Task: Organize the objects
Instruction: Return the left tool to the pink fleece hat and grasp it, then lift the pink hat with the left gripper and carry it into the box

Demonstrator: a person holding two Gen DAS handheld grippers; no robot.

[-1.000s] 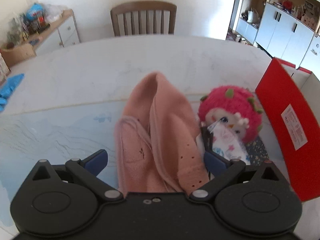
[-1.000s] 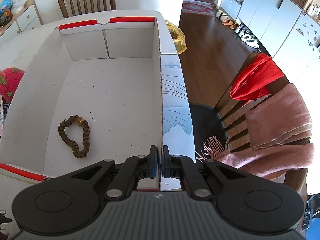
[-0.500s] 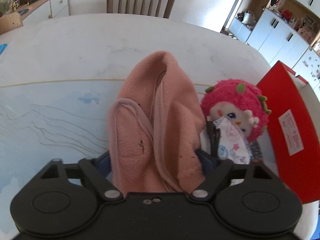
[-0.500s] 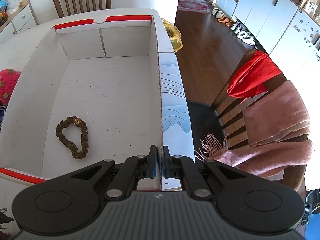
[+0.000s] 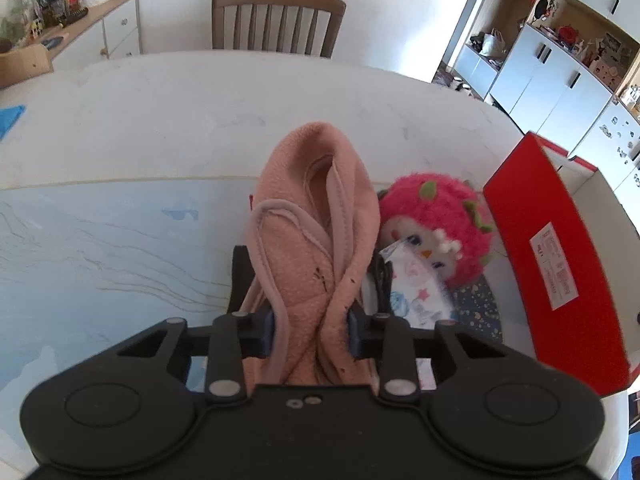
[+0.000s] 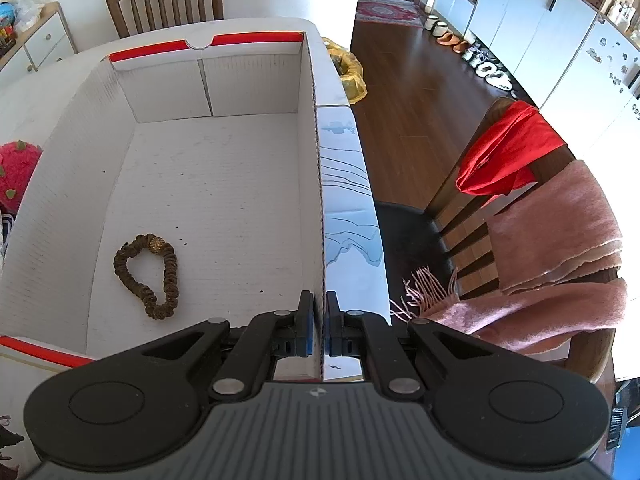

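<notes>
My left gripper (image 5: 310,332) is shut on a pink fleece hat (image 5: 316,216), which bunches between the fingers and stands up over the table. A pink strawberry plush toy (image 5: 440,216) lies just right of it, with a patterned packet (image 5: 416,284) in front. My right gripper (image 6: 319,320) is shut on the right wall (image 6: 318,184) of the white cardboard box, near its front corner. A brown beaded bracelet (image 6: 146,276) lies on the box floor. The box's red outside (image 5: 544,264) shows in the left wrist view.
The white table (image 5: 200,112) has a pale blue mat (image 5: 100,248) under the hat. A wooden chair (image 5: 276,20) stands at the far side. Another chair (image 6: 500,216), draped with a red cloth and a pink scarf, stands right of the box.
My left gripper has closed from open onto the pink hat, squeezing it narrow. My right gripper has stayed shut on the box wall.
</notes>
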